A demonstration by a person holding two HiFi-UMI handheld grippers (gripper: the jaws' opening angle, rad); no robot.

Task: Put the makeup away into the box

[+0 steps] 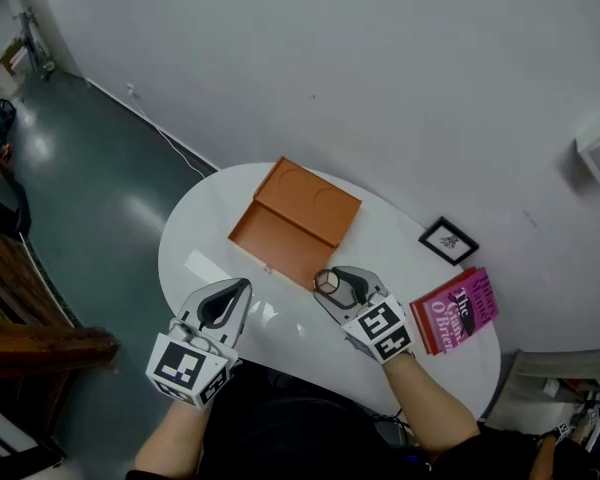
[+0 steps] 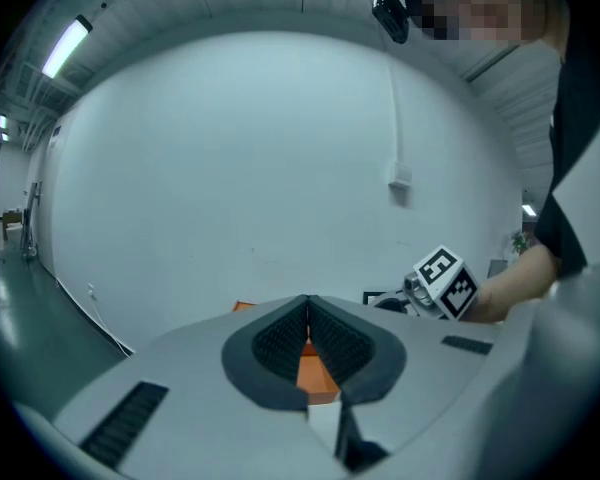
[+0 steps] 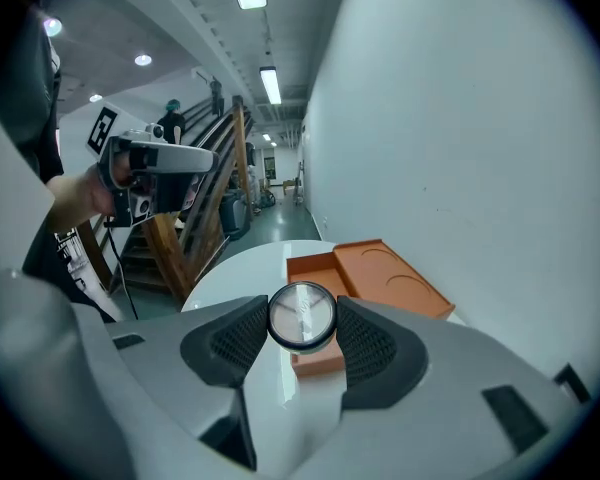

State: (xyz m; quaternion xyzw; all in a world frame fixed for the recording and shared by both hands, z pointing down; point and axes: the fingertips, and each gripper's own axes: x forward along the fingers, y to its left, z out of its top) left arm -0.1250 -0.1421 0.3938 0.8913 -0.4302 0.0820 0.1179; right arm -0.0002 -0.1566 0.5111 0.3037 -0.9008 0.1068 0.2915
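The left gripper (image 1: 236, 288) hangs over the counter's near left edge, on a bare forearm. Its fingers (image 2: 275, 343) are pressed together at the tips with nothing between them. Only a narrow wedge of orange shows behind the pads in the left gripper view.

The right gripper (image 1: 332, 280) is over the middle of the counter (image 1: 205, 230), a little nearer the person's side. Its fingers (image 3: 375, 343) are closed on a round compact (image 3: 302, 316), one ribbed pad against each side of its dark rim. The compact has a clear lid with a pale pinkish fill beneath. It is held off the white top, just short of the near right corner of the box (image 1: 278, 243) and not inside it.

The box is orange and lies open toward the far edge of the oval counter, around its middle. Its shallow tray faces the person, and its lid is folded flat beyond it, showing two round recesses. The tray looks empty.

A magenta book (image 1: 458, 310) lies flat by the counter's right edge. A small black picture frame (image 1: 448, 240) lies near the far right edge, close to the white wall.

Beyond the counter's left end is a dark green floor, with a pale cable (image 1: 165, 138) running along the foot of the wall.
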